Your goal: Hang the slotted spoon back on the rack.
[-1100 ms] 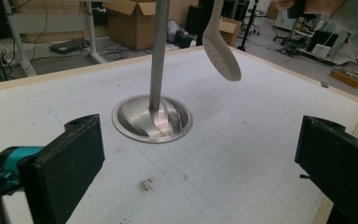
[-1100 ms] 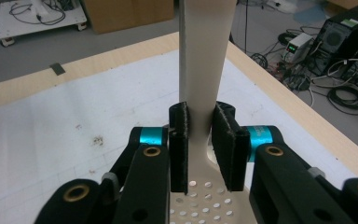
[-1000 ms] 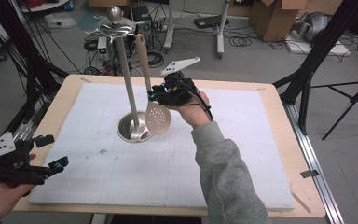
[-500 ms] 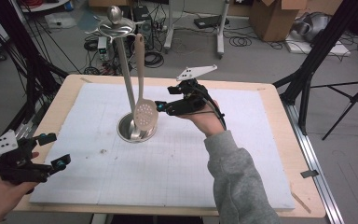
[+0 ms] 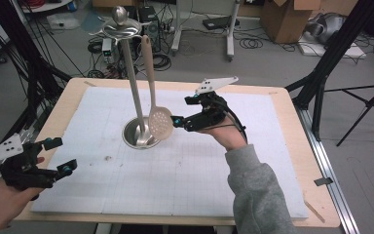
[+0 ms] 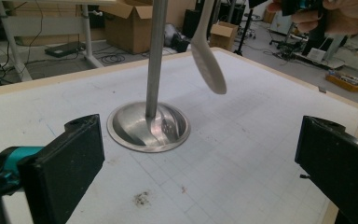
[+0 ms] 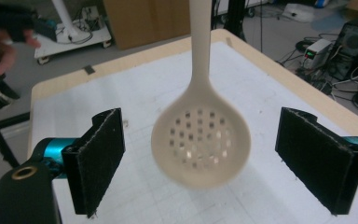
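A cream slotted spoon (image 5: 158,123) hangs by its handle from the top ring of a steel utensil stand (image 5: 132,83), whose pole rises from a round dished base (image 5: 136,134) on the white gridded mat (image 5: 185,170) that covers the bench (image 5: 292,146). The spoon's perforated bowl dangles just above the base's right rim, clear of the mat and tilted a little off the pole.

The right tool (image 5: 177,121) sits level just to the right of the spoon bowl, tips pointed at it. Its jaws have just been opening and now stand wide — in the right gripper view the spoon (image 7: 200,147) hangs between the two black pads (image 7: 98,161) with a clear gap on either side, so nothing presses on it. The hand (image 5: 226,136) behind it wears a grey sleeve.

The left tool (image 5: 61,156) rests low at the near left corner of the bench, well apart from the stand, with its jaws spread wide and nothing between them. In the left gripper view it looks across the mat at the stand's base (image 6: 147,128) and pole, with the spoon (image 6: 209,56) hanging to the right of the pole — the other hand shows at the top right corner.
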The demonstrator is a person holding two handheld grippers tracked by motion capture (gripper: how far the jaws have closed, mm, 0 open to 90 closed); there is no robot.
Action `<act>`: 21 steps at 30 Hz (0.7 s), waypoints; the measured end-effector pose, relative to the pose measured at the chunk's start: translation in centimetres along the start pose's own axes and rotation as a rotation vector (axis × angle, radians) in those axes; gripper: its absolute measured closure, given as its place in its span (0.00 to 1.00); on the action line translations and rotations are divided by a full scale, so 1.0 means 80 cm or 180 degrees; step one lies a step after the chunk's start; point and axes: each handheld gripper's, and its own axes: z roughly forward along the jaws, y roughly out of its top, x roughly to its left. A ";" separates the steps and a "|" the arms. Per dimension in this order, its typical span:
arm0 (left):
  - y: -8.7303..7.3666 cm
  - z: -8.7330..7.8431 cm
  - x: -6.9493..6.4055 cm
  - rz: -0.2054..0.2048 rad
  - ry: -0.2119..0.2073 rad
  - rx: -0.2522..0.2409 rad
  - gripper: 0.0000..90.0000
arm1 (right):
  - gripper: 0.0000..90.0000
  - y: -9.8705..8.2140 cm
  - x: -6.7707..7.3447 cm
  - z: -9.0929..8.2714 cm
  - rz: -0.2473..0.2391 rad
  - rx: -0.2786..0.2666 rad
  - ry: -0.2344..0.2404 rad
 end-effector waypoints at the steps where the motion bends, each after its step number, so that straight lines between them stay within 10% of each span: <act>1: 0.000 0.001 0.000 0.0006 -0.0012 -0.0005 0.02 | 0.16 -0.002 0.001 0.000 0.0004 0.0025 0.0004; 21: 0.008 0.032 -0.003 0.0054 -0.0191 -0.0037 0.02 | 0.16 -0.048 0.005 -0.027 0.0077 -0.0007 0.0132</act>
